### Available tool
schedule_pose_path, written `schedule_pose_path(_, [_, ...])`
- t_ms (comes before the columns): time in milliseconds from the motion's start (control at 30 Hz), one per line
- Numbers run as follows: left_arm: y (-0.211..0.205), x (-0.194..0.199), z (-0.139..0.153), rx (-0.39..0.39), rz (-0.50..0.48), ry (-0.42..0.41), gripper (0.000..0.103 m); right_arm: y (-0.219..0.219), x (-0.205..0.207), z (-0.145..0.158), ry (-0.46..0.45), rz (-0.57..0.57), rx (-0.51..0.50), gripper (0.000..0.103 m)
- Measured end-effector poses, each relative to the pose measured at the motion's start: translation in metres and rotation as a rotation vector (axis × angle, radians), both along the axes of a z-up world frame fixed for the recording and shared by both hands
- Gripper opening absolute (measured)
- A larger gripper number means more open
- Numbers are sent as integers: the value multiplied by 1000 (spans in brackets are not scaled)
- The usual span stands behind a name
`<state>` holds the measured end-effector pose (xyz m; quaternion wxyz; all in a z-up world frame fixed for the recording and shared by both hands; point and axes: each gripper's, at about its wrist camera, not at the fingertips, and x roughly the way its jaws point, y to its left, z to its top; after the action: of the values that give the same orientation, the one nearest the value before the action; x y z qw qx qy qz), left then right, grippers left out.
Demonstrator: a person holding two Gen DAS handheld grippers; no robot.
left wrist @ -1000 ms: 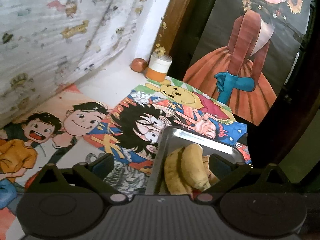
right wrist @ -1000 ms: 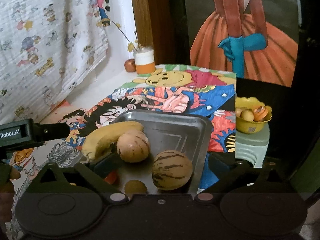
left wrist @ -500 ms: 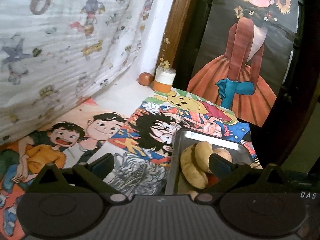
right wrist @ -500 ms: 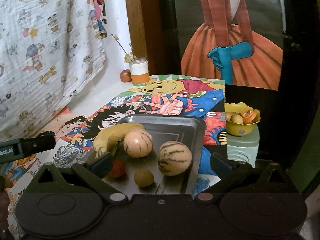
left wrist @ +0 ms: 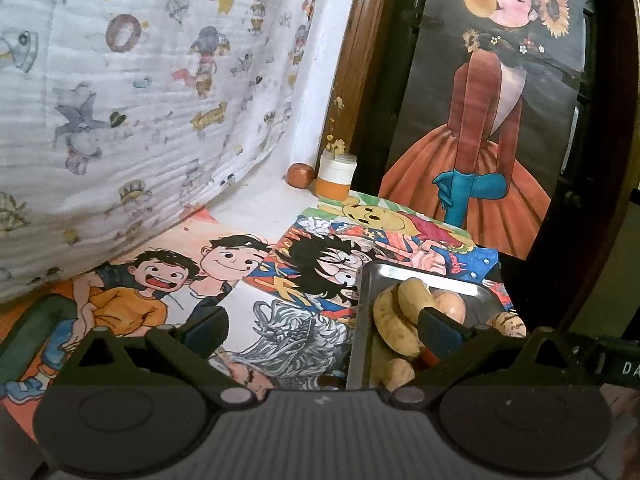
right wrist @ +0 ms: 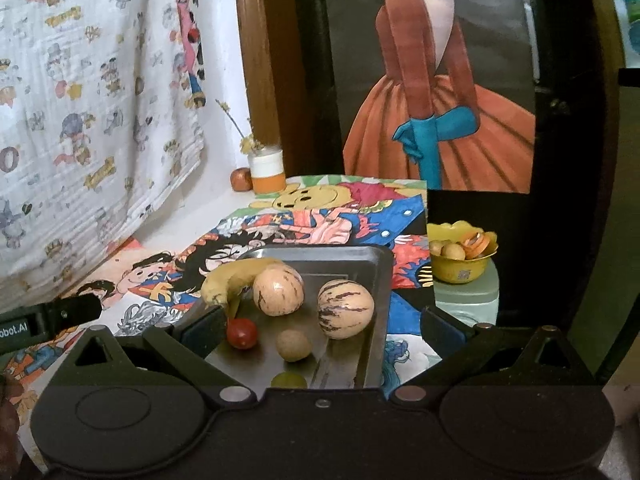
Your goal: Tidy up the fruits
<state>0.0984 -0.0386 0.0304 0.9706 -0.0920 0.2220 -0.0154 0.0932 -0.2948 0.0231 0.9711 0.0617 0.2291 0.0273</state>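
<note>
- Left wrist view: looks forward over its own fingers (left wrist: 208,330) from low above the table, left of the tray (left wrist: 362,320); tray sits at lower right, cut by the right finger.
- It faces the far corner: curtain (left wrist: 140,100) left, jar (left wrist: 336,176) at centre, painting (left wrist: 480,140) right.
- Right wrist view: set near the tray's (right wrist: 376,280) front edge, tray centred between its fingers (right wrist: 204,330), close.
- It faces the same corner; jar (right wrist: 268,172) at middle, bowl (right wrist: 460,268) off the table at right.
- Shared: tray, banana (left wrist: 394,326) (right wrist: 232,278), cartoon mats, jar, curtain, painting.
- Left gripper (right wrist: 48,320) shows at the right view's left edge.
</note>
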Motion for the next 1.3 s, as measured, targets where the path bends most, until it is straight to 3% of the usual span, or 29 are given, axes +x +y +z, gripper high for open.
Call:
schedule_pose_path(467, [14,-44,-8,44,2,-63,103,26,-44,-5,-67,1,-45,102])
schedule_pose_path(1300, [48,-83,-27,61,39,-48,103,63,-90,-26,-110,16,-68,103])
